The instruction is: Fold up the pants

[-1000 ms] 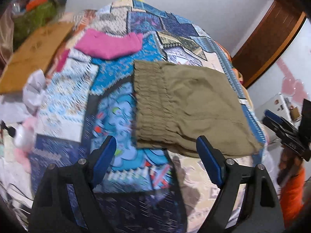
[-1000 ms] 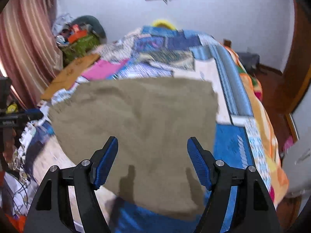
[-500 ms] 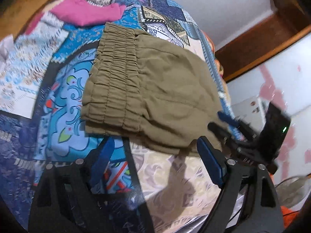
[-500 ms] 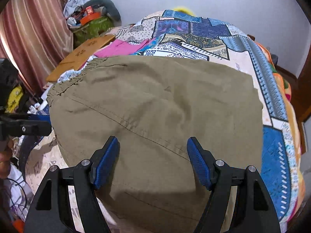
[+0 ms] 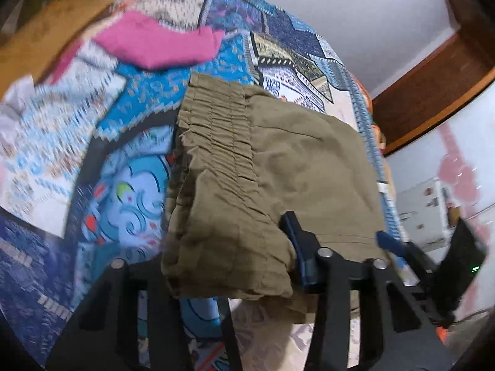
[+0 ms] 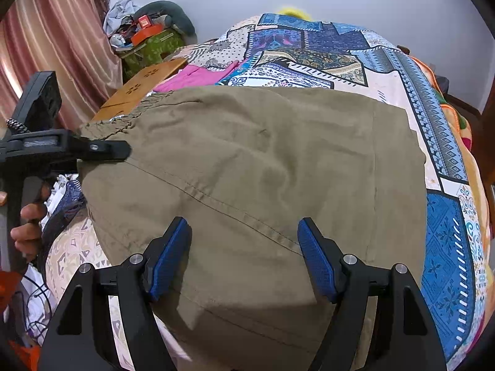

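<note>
Olive-green pants (image 5: pixel 309 170) lie folded on the patchwork bedspread (image 5: pixel 130 198), their gathered waistband towards the left. My left gripper (image 5: pixel 229 235) is at the near waistband corner. Its jaws are closing, the cloth is bunched between them, and the cloth hides the left finger. In the right wrist view the pants (image 6: pixel 263 154) fill the middle and the left gripper (image 6: pixel 102 150) bites their left corner. My right gripper (image 6: pixel 244 241) stands open just over the near edge of the cloth, pads apart and gripping nothing. One of its blue fingers (image 5: pixel 393 244) shows in the left wrist view.
A pink garment (image 5: pixel 161 43) lies further up the bed beside a wooden board (image 6: pixel 139 88). A green bag with clutter (image 6: pixel 151 46) and a curtain (image 6: pixel 46 46) stand at the left. A person's hand (image 6: pixel 27 225) holds the left gripper. The bed drops off at the right.
My left gripper moved in onto the waistband corner and its jaws narrowed on the bunched cloth. My right gripper sank closer to the pants and stayed open.
</note>
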Motion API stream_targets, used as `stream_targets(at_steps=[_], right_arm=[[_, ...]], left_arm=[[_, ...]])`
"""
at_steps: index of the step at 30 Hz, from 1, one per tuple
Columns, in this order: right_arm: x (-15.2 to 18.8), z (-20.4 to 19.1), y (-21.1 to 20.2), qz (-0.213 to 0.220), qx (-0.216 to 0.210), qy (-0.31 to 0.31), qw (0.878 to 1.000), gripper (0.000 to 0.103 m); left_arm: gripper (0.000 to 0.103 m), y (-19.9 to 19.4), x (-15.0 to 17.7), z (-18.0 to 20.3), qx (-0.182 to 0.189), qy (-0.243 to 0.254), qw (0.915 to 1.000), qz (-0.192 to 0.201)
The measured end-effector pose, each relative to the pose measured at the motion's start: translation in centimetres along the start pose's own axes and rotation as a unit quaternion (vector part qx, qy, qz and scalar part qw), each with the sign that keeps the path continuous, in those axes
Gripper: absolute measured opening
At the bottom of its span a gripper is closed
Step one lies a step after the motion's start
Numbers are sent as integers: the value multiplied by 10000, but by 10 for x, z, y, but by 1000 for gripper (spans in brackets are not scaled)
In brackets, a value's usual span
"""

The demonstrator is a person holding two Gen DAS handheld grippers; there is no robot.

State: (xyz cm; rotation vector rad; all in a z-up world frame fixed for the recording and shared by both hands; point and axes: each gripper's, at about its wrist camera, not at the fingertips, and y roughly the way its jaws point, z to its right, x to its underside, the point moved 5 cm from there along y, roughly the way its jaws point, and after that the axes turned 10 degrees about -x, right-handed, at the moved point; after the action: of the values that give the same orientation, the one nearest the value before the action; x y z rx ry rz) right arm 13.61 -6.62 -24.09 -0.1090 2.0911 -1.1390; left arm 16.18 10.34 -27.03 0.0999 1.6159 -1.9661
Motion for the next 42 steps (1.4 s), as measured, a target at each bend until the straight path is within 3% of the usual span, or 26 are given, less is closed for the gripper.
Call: stream_targets(at_steps=[3, 6, 9, 12, 15, 18, 24, 30, 35, 42], right_arm=[[1, 2, -4, 13, 60, 43, 10000, 70], [5, 4, -10, 27, 117, 60, 9999, 70], [9, 4, -17, 36, 184, 30, 9998, 70], [14, 7, -23, 47, 259, 7, 9997, 70], [18, 9, -28, 91, 185, 87, 9998, 70], [19, 8, -31, 157, -44, 280, 9995, 70], [18, 2, -31, 224, 89, 244, 9994, 70], [9, 6, -60, 666, 127, 309, 9972, 70], [14, 19, -75, 764, 449, 326, 9955, 70], [39, 48, -88, 773, 640, 734, 9922, 70]], left_arm=[[39, -12, -1, 3, -457, 311, 9977, 385], [38, -27, -4, -5, -1105, 506, 9891, 827], [38, -37, -3, -24, -1465, 501, 9836, 927], [38, -50, 0, -50, -2107, 546, 9700, 1082], [38, -58, 3, -63, -2145, 518, 9696, 1058], [37, -68, 0, -58, -2284, 632, 9638, 1218], [33, -105, -20, -15, -1931, 888, 9612, 1761], [31, -131, -32, 53, -1435, 1550, 9530, 2170], [31, -128, -30, 103, -1039, 1987, 9503, 2159], [29, -96, -19, 159, -471, 2407, 9544, 1705]])
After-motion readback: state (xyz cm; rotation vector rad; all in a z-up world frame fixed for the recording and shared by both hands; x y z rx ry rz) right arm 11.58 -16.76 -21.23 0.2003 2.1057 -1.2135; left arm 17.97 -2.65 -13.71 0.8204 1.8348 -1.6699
